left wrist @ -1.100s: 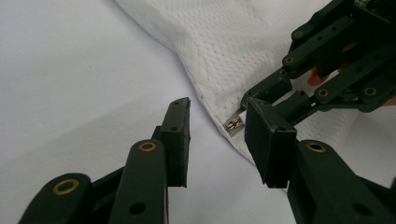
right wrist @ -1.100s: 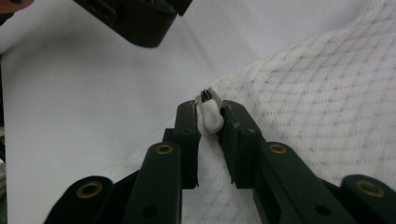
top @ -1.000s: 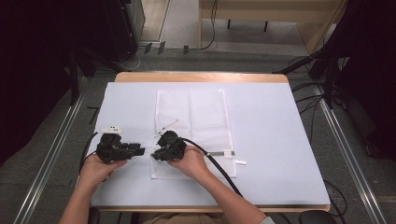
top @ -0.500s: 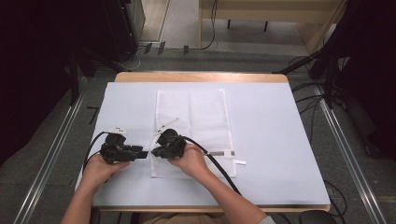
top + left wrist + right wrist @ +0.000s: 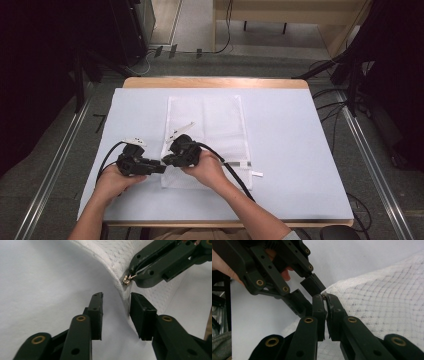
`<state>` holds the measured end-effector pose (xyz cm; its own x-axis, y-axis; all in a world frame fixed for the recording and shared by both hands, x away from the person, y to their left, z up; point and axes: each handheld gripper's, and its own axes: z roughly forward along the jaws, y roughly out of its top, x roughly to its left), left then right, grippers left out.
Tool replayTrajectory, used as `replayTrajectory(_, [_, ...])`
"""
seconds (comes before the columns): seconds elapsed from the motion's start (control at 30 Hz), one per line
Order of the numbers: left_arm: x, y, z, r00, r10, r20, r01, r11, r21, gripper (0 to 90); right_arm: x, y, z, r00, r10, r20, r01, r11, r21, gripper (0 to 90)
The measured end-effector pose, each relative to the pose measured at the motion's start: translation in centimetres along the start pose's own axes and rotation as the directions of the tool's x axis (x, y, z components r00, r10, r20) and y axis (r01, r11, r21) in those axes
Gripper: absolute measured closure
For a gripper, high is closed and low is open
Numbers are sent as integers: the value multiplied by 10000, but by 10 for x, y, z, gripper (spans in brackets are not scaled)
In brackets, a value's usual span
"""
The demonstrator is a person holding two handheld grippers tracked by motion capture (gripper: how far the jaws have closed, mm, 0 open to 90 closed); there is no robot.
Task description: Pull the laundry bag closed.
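Observation:
A white mesh bag (image 5: 220, 117) lies flat on the pale table cover (image 5: 300, 150). My right gripper (image 5: 167, 160) is at the bag's near left corner, shut on the small metal zipper pull (image 5: 127, 279) and holding that corner a little off the table. In its own view the right gripper (image 5: 325, 298) has its jaws pressed together at the bag's edge (image 5: 372, 305). My left gripper (image 5: 116, 305) faces it from the left. Its jaws have just been closing and stand on either side of the bag's raised edge (image 5: 120, 287), with a gap still on the left side.
The right gripper's black cable (image 5: 235, 172) runs back over the bag's near right part. A short white tag (image 5: 256, 174) lies beside the bag's near right corner. The table's wooden far edge (image 5: 215, 82) borders a floor with metal rails (image 5: 55, 165) and cables.
The left gripper has moved slightly right, closer to the right gripper. The right gripper has risen a little with the bag's corner.

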<state>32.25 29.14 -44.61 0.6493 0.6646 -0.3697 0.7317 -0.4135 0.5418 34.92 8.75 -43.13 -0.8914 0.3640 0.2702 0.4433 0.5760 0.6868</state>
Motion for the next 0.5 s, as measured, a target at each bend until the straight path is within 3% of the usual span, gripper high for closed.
replayTrajectory(0.5, [-4,6,5,9998,29,199,-39,9989,468,863,1,0,0,9983,-411,-412,426,9984,365,873])
